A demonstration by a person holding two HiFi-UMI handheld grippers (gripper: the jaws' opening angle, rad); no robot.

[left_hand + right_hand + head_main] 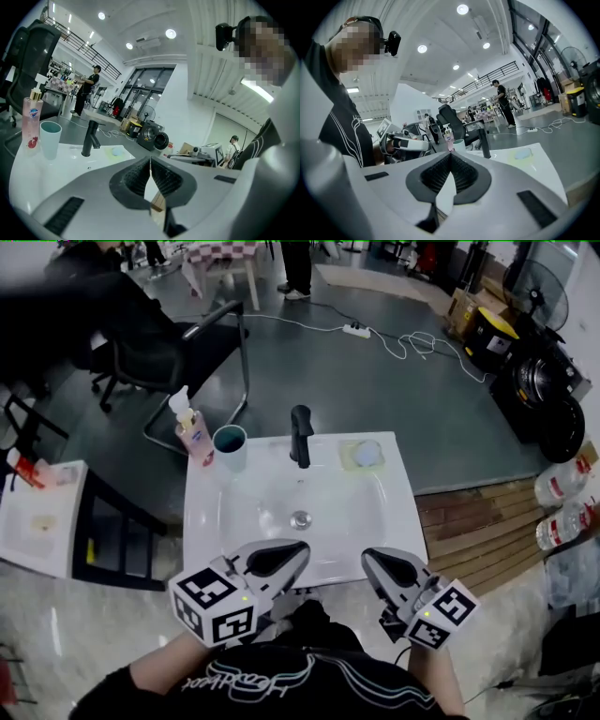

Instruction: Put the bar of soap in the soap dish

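Since the bar of soap (367, 452) looks (tiny, so not sure) already in the soap dish (346, 463) at upper right of the sink (398, 512), and left gripper (302, 547) and right gripper (367, 557) sit clenched empty at bottom, a careless reach in could knock it out.

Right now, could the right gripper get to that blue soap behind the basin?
Probably yes. The right gripper is at the front of the sink, the soap lies straight ahead, and the faucet stands off to the left. Its jaws are shut.
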